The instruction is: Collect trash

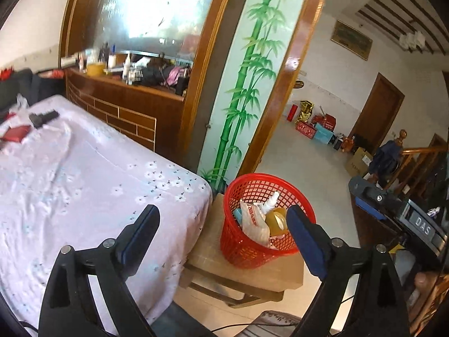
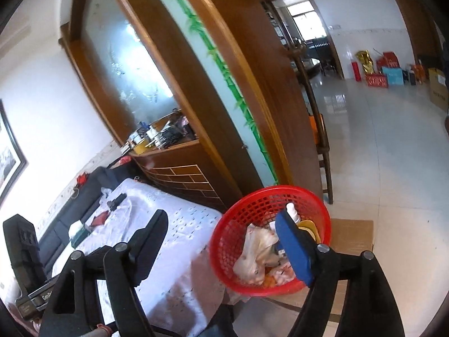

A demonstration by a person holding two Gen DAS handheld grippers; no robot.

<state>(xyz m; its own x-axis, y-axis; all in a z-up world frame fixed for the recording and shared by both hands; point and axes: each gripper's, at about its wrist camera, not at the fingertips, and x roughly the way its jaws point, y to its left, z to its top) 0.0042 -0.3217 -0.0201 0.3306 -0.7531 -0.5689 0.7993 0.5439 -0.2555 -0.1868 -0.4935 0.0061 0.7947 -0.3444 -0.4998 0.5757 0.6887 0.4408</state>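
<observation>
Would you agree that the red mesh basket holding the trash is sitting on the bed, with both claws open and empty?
Not quite: the red mesh basket sits on a wooden stool beside the bed, as the left wrist view shows. Both claws are open and empty.

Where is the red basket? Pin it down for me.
The red basket stands on a low wooden stool just right of the bed's corner, below the bamboo panel; in the right wrist view it is low and centre-right.

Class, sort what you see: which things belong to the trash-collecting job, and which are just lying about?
Job:
red mesh plastic basket
crumpled white plastic bag
white spray bottle

Lying about:
red flat wallet
black handheld gadget
floral bedsheet
</observation>
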